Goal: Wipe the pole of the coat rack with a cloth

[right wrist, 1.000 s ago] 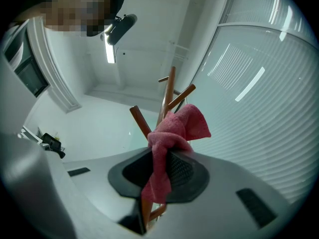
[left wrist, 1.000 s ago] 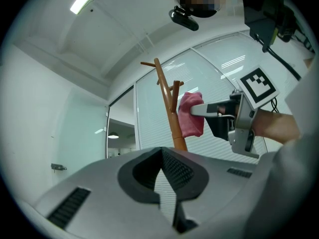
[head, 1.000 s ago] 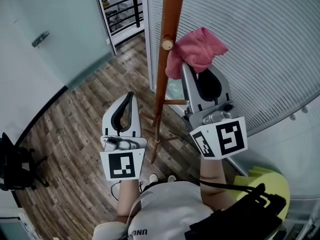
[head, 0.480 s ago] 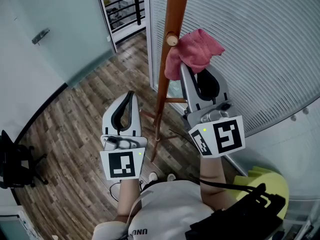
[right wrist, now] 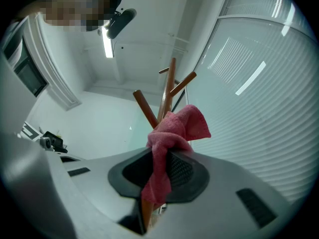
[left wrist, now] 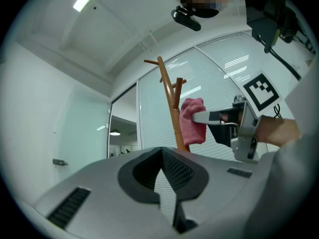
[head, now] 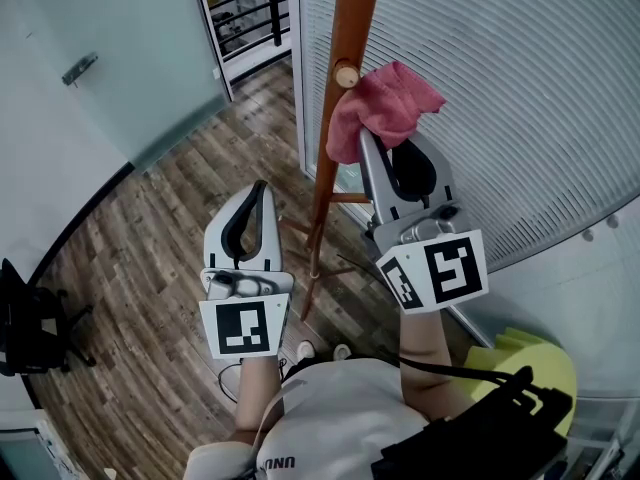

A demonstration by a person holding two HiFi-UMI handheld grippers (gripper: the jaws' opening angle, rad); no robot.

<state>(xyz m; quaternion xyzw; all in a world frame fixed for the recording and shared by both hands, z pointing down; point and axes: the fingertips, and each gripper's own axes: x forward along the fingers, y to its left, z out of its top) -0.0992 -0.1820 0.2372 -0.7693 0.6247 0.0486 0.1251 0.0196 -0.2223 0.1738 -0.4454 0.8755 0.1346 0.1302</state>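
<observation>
Right gripper (head: 374, 154): jaws clenched on pink cloth (head: 386, 106); only the right gripper view shows the pinch.
Head view: cloth against pole (head: 332, 143), below peg (head: 346, 74).
Left gripper (head: 261, 192): jaws together, empty.

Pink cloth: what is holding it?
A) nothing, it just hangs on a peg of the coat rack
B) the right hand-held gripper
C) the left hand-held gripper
B: the pink cloth is pinched between the jaws of the right hand-held gripper, while the left hand-held gripper is shut with nothing in it.
</observation>
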